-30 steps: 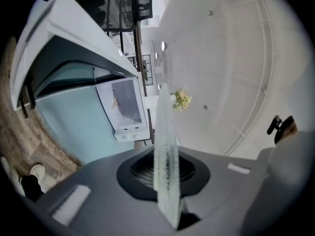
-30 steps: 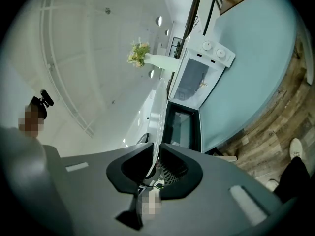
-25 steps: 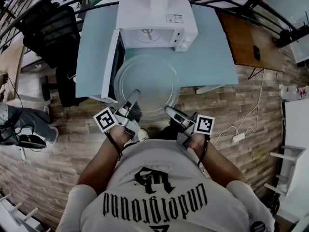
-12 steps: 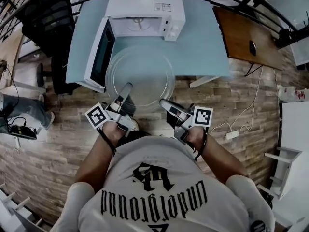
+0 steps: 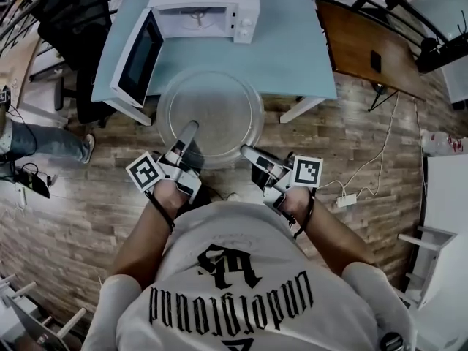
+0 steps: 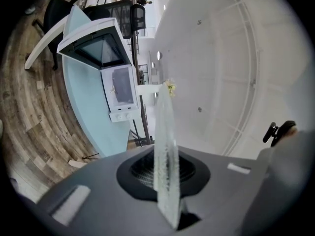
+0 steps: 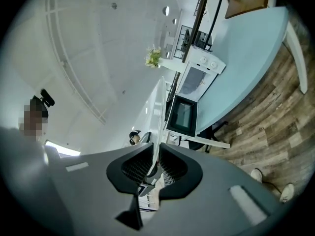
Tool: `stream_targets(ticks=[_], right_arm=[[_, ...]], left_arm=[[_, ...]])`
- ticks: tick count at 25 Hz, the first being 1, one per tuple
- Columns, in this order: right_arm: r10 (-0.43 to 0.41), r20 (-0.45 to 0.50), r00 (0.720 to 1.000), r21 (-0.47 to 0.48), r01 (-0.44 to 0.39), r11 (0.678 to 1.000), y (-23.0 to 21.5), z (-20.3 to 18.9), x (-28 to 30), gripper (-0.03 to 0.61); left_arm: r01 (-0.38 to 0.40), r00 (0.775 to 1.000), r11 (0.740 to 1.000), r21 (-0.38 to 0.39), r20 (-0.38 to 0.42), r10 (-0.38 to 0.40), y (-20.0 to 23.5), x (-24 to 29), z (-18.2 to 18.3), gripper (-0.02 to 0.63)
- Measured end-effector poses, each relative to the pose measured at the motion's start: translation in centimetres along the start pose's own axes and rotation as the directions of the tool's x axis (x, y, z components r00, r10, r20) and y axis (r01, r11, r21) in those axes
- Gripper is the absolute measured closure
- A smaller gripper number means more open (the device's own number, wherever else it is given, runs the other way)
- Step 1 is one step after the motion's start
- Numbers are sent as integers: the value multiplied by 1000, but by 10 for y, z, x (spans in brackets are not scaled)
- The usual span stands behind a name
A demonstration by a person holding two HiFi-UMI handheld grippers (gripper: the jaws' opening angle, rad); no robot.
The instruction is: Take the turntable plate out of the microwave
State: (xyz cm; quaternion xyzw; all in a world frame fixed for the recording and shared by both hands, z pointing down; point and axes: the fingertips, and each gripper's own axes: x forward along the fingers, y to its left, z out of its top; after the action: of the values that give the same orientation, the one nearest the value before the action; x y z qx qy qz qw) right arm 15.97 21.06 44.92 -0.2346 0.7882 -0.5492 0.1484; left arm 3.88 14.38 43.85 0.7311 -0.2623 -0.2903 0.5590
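The round clear glass turntable plate [image 5: 210,110] hangs flat in the air between the person and the pale blue table [image 5: 300,57]. My left gripper [image 5: 189,133] is shut on its near-left rim, and my right gripper [image 5: 246,151] is shut on its near-right rim. In the left gripper view the plate [image 6: 166,151] shows edge-on, clamped between the dark pads. The right gripper view shows the plate's thin edge [image 7: 158,117] pinched the same way. The white microwave [image 5: 208,4] stands on the table beyond, its door [image 5: 136,55] swung open to the left.
A wooden desk [image 5: 365,50] adjoins the table on the right. A black office chair [image 5: 69,20] stands at the left. A white cable and power strip [image 5: 344,198] lie on the plank floor. A white shelf [image 5: 439,225] is at the far right.
Both grippers carried the plate back away from the microwave, toward the person. The plate now hangs beyond the table's front edge, over the floor.
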Motion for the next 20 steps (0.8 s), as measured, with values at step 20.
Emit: stream_targets(ticks=[20], right_arm=[[44, -46, 998, 18, -43, 999, 31, -57, -76, 538]], left_arm=[[-34, 997, 999, 0, 64, 34, -38, -54, -85, 538]])
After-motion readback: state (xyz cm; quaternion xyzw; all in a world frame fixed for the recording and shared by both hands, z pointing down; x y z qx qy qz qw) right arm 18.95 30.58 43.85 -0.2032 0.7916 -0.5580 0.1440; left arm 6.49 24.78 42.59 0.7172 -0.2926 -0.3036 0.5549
